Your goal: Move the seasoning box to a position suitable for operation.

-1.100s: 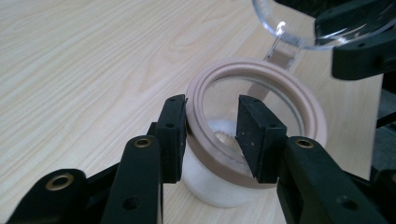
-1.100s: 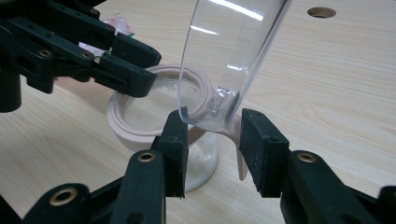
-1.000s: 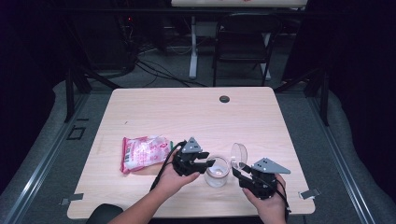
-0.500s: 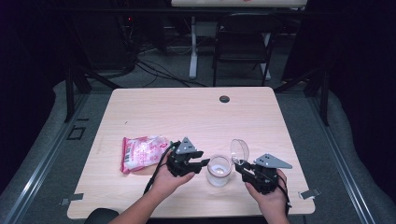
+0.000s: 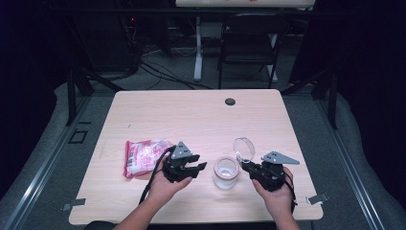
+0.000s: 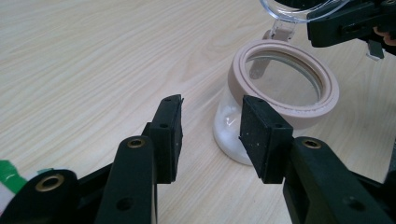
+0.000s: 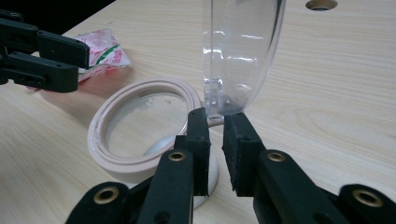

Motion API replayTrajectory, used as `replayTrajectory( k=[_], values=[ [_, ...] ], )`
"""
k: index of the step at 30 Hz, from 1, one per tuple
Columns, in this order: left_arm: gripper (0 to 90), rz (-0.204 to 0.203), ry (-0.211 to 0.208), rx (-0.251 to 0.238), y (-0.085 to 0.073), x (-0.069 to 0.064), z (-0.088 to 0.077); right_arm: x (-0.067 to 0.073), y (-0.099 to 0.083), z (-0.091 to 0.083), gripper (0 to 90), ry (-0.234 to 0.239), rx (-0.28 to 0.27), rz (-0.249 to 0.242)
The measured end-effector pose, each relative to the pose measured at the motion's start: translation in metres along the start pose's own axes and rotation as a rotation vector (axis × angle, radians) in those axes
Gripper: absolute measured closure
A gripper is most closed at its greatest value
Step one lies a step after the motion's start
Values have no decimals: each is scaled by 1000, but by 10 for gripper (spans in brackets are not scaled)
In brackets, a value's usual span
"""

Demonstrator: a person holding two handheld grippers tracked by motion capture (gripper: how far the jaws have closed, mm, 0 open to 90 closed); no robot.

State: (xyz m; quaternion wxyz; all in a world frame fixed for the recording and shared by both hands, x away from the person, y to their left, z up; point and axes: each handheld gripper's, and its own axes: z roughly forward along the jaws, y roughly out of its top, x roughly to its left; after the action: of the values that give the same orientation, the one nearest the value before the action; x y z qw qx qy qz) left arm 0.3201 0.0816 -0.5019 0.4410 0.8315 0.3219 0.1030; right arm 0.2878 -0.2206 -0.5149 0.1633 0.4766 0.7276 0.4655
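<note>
Two right jaws, just closing, pinch the clear lid (image 7: 240, 51) at its hinge edge, so the right gripper (image 7: 215, 122) holds it upright over the jar (image 5: 225, 172). Left gripper (image 6: 210, 130) stands half open and empty just beside the jar, near the table (image 5: 201, 120) front edge; a pink packet (image 5: 143, 155) lies at its left.

packet (image 5: 143, 157) left of jar (image 5: 225, 173), on table (image 5: 201, 120)

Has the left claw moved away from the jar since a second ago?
Yes. In the high view the left claw has drawn back left from the jar, toward the pink packet; its jaws stand open and empty.
</note>
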Motion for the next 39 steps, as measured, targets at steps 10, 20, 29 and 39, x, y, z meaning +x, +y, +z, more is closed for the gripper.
replayTrajectory(
  k=[10, 20, 29, 39],
  values=[
    [593, -16, 37, 5, -9, 5, -10, -6, 5, 13, 830, 16, 3, 10],
    [593, -54, 84, -11, -19, 11, -26, -16, 13, 29, 843, 39, 1, 47],
    [560, -35, 123, -25, -21, 16, -31, -21, 13, 37, 805, 35, 22, 43],
    [486, -42, 206, -67, -20, 35, -42, -22, 13, 30, 722, 33, 18, 41]
  ],
)
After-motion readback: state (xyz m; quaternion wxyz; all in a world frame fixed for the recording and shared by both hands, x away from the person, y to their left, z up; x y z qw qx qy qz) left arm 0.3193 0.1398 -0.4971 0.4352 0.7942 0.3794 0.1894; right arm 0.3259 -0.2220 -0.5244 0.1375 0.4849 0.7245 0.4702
